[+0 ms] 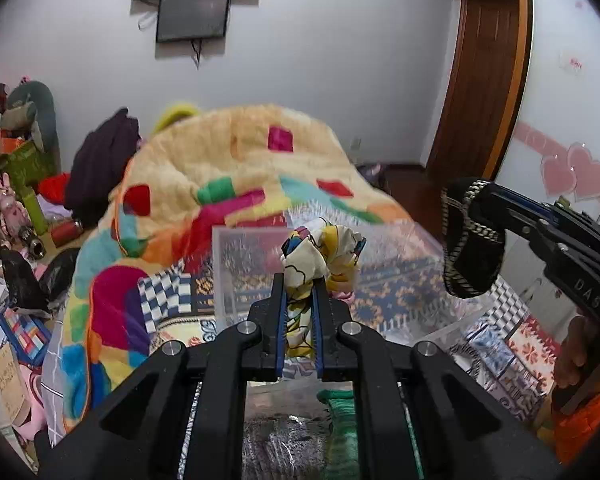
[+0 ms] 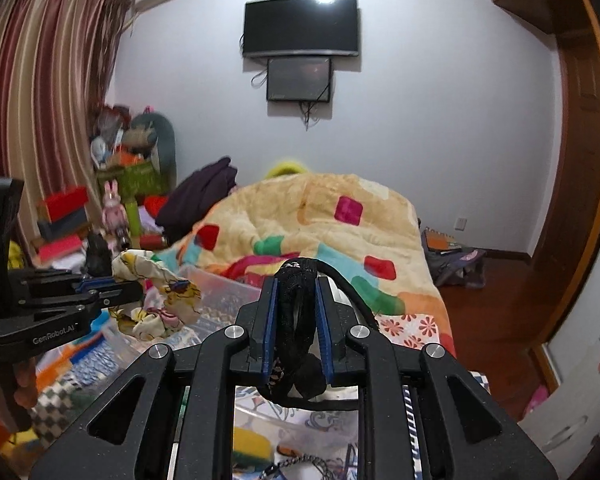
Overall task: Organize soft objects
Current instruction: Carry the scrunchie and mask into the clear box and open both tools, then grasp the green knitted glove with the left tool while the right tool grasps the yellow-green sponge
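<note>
The left gripper (image 1: pixel 300 300) is squeezed shut on a crumpled yellow and white cartoon cloth (image 1: pixel 320 252), held up over a clear plastic box (image 1: pixel 236 248) on the bed. The right gripper (image 2: pixel 298 320) is squeezed shut on a black cloth with a braided edge (image 2: pixel 298 292), up in the air near the big fuzzy blanket with bright squares (image 2: pixel 320 224).

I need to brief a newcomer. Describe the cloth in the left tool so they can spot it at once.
Start at the big patchwork blanket heaped on the bed; in front of it stands a clear bin. Above the bin, the left tool pinches a bunched cloth. It is cream with yellow cartoon print, unlike the black cloth in the right tool.
</note>
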`<state>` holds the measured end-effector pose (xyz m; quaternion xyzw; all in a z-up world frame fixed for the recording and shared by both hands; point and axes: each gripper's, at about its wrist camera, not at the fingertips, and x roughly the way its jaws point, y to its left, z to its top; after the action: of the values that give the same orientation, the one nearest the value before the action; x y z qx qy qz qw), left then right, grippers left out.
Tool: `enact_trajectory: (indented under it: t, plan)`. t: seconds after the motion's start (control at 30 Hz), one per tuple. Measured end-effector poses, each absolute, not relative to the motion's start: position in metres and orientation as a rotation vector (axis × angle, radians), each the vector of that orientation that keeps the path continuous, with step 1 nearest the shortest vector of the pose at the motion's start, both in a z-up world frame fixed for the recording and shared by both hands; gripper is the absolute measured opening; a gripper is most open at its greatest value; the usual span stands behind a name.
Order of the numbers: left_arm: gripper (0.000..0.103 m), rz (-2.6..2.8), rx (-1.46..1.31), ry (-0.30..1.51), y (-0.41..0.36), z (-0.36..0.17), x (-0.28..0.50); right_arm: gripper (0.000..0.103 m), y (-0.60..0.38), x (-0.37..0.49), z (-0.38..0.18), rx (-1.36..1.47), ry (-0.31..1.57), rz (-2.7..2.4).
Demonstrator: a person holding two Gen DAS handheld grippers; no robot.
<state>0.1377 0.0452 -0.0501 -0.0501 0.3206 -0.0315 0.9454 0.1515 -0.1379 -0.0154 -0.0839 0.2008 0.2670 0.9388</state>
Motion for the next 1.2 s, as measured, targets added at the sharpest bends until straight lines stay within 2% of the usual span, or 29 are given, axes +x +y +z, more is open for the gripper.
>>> enact_trajectory:
  t: [0.4, 0.6, 0.67, 0.77, 0.8, 0.93, 1.07, 1.2]
  plan:
    - [0.011, -0.101, -0.103, 0.792, 0.039, -0.078, 0.158, 0.019, -0.111, 0.179, -0.062, -0.197, 0.651, 0.671]
    - [0.033, -0.093, -0.111, 0.776, 0.04, -0.071, 0.15, 0.045, -0.111, 0.175, -0.066, -0.213, 0.695, 0.678]
    - [0.047, -0.086, -0.116, 0.757, 0.042, -0.065, 0.145, 0.055, -0.116, 0.17, -0.059, -0.2, 0.672, 0.672]
    - [0.062, -0.074, -0.117, 0.711, 0.042, -0.052, 0.134, 0.06, -0.126, 0.164, -0.047, -0.168, 0.64, 0.663]
    - [0.065, -0.072, -0.112, 0.692, 0.04, -0.047, 0.128, 0.061, -0.128, 0.162, -0.043, -0.159, 0.63, 0.654]
    - [0.075, -0.071, -0.091, 0.646, 0.034, -0.036, 0.11, 0.079, -0.142, 0.152, -0.031, -0.116, 0.589, 0.625]
    - [0.083, -0.085, -0.085, 0.637, 0.028, -0.035, 0.096, 0.081, -0.152, 0.142, -0.027, -0.098, 0.58, 0.611]
    - [0.084, -0.103, -0.08, 0.665, 0.021, -0.044, 0.088, 0.081, -0.157, 0.136, -0.037, -0.083, 0.612, 0.609]
